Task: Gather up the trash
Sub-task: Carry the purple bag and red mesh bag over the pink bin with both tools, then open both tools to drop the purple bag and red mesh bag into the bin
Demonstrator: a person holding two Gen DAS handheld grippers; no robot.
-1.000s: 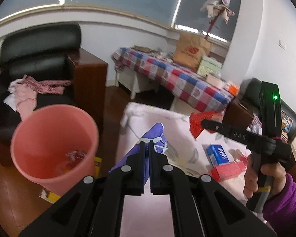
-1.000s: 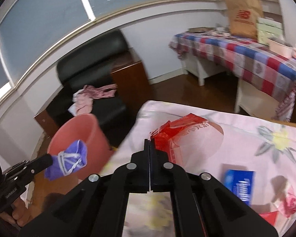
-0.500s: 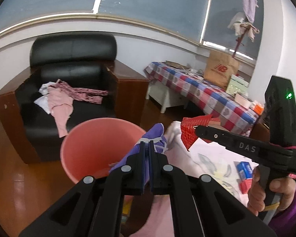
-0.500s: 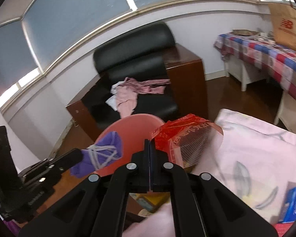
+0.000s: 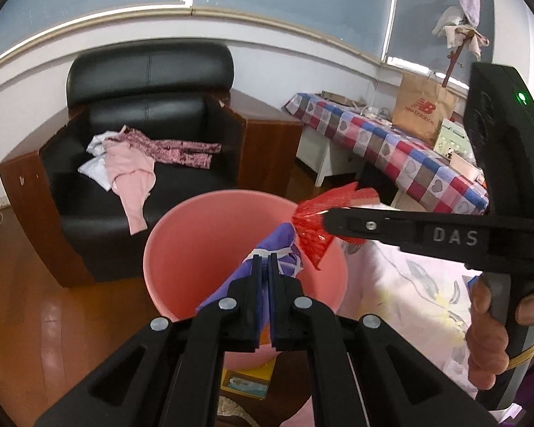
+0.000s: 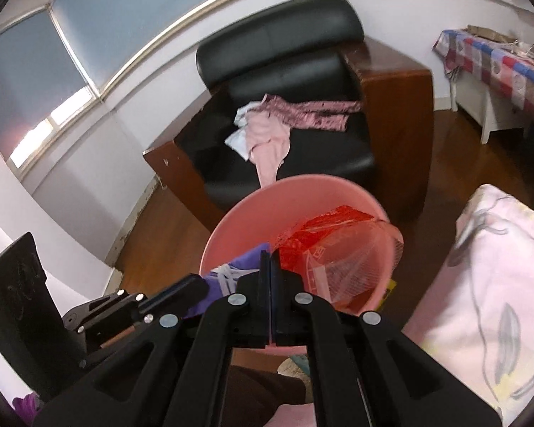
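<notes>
A pink bin (image 5: 195,245) stands on the wood floor beside the bed; it also shows in the right wrist view (image 6: 252,206). My left gripper (image 5: 266,261) is shut on a purple mask with white straps (image 5: 279,243) and holds it over the bin's opening. My right gripper (image 6: 270,259) is shut on a red and clear plastic wrapper (image 6: 331,242), also over the bin. In the left wrist view the right gripper (image 5: 325,219) comes in from the right with the wrapper (image 5: 313,238) next to the mask. The mask shows in the right wrist view (image 6: 228,270).
A black armchair (image 5: 142,149) with pink clothes (image 5: 131,174) stands behind the bin. The bed with a pink flowered sheet (image 6: 498,284) is at the right. A checked table (image 5: 391,146) with a paper bag (image 5: 423,106) is at the far right. A yellow box (image 5: 247,380) lies by the bin's foot.
Both grippers have swung left from above the bed to above the pink bin, each still holding its piece of trash. The two pieces are now close together.
</notes>
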